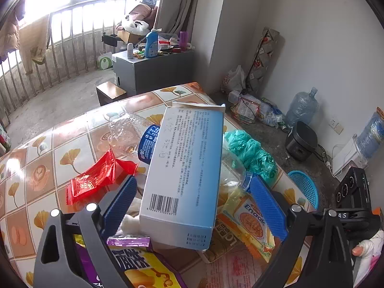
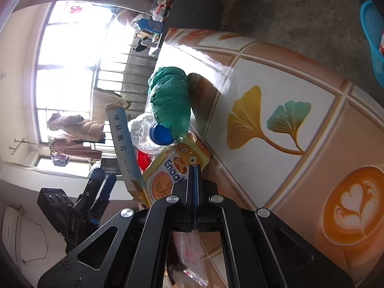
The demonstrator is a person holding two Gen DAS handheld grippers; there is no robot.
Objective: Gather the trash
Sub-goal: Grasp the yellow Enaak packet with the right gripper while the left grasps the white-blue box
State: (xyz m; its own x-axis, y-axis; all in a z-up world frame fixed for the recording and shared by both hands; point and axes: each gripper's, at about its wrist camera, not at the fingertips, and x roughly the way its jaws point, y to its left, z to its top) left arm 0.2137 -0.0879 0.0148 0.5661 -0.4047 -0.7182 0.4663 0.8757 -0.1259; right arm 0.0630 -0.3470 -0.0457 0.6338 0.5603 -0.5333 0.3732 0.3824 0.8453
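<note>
My left gripper [image 1: 194, 204] is open, its blue fingers on either side of a light blue and white carton [image 1: 184, 172] lying on a trash pile on the table [image 1: 48, 158]. Around it lie a red wrapper [image 1: 96, 177], a clear plastic bottle [image 1: 129, 134], a crumpled green bag [image 1: 252, 153], a yellow Enaak packet [image 1: 252, 225] and a purple snack bag [image 1: 134, 264]. My right gripper [image 2: 194, 168] is shut on the edge of the Enaak packet [image 2: 168, 172]. The right view also shows the carton [image 2: 124, 148], the bottle's blue cap [image 2: 160, 133], the green bag [image 2: 170, 100] and the left gripper [image 2: 96, 192].
A blue plastic basket [image 1: 304, 187] stands on the floor to the right of the table; it also shows in the right wrist view [image 2: 373, 33]. A grey cabinet [image 1: 153, 72] with bottles is beyond the table. Water jugs and clutter line the wall.
</note>
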